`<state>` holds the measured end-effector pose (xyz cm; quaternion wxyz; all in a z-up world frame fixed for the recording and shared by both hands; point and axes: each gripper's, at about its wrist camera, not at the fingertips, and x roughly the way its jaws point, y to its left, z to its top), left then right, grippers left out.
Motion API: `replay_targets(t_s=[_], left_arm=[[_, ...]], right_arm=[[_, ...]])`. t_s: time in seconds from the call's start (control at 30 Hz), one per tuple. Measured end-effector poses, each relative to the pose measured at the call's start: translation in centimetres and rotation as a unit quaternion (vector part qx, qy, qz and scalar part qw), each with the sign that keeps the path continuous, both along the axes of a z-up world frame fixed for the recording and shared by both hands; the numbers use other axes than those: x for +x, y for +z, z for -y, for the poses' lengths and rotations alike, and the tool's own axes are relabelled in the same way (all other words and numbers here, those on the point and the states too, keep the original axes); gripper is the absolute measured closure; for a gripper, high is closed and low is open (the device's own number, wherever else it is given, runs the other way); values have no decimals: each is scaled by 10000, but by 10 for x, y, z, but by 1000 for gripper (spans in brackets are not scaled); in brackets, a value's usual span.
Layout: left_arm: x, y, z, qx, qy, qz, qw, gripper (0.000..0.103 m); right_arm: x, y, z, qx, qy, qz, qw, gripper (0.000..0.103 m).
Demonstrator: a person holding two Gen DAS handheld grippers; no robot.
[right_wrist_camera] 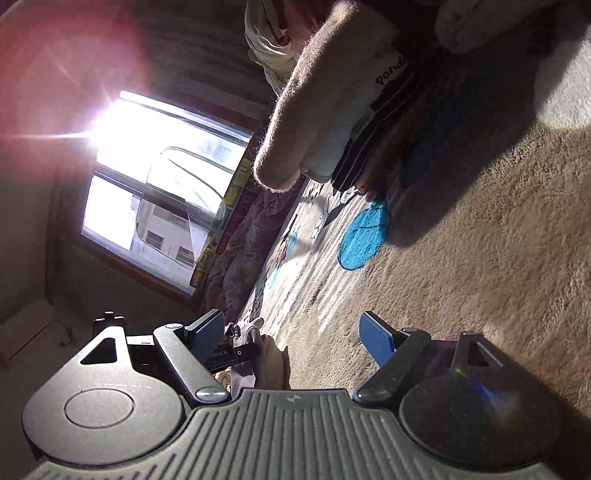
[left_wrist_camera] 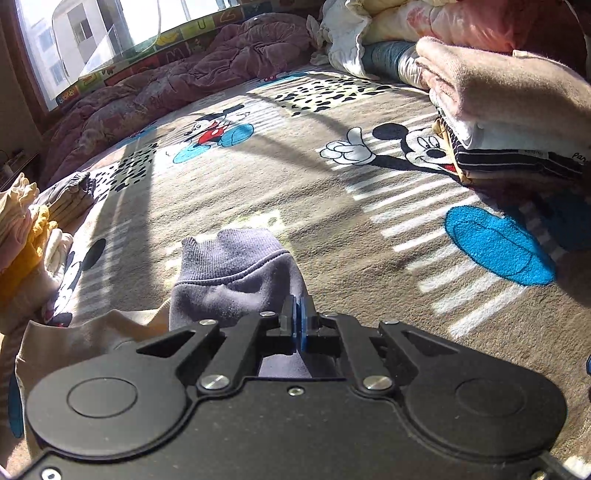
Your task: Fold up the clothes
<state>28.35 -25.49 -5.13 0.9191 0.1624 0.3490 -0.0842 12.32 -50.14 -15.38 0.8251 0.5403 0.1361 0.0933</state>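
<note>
My left gripper [left_wrist_camera: 298, 320] is shut on the grey-blue ribbed cuff [left_wrist_camera: 236, 269] of a garment, held just above the Mickey Mouse blanket [left_wrist_camera: 280, 192]. A beige part of the same garment [left_wrist_camera: 85, 343] trails to the lower left. My right gripper [right_wrist_camera: 291, 338] is open and empty, rolled sideways over the blanket [right_wrist_camera: 461, 266]. Between its fingers I see the left gripper with the cuff [right_wrist_camera: 251, 343] in the distance. A stack of folded clothes [left_wrist_camera: 509, 122] sits at the right, and also shows in the right wrist view [right_wrist_camera: 332, 110].
A crumpled mauve quilt [left_wrist_camera: 177, 77] lies along the window side. A loose heap of laundry [left_wrist_camera: 388, 33] is at the far right. Small folded piles [left_wrist_camera: 26, 236] sit at the left edge. A bright window [right_wrist_camera: 159, 177] glares in the right wrist view.
</note>
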Motion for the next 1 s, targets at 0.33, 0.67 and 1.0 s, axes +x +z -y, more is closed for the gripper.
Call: replay_targets(t_s=[0.33,0.67,1.0], left_arm=[[-47,44,42,-1406,-1030,418,9838,103],[-102,38,112,-1788,-2689,-222,9462,69],[-132,10,-33,-2043,-1492,-411,9666,69]], right_arm=[[-5,-12,27,668,-637,177,9956,21],[-17,-24,44,1124,-925,297,9889,20],[-11,-21,34,844,-371,-104,9957,33]])
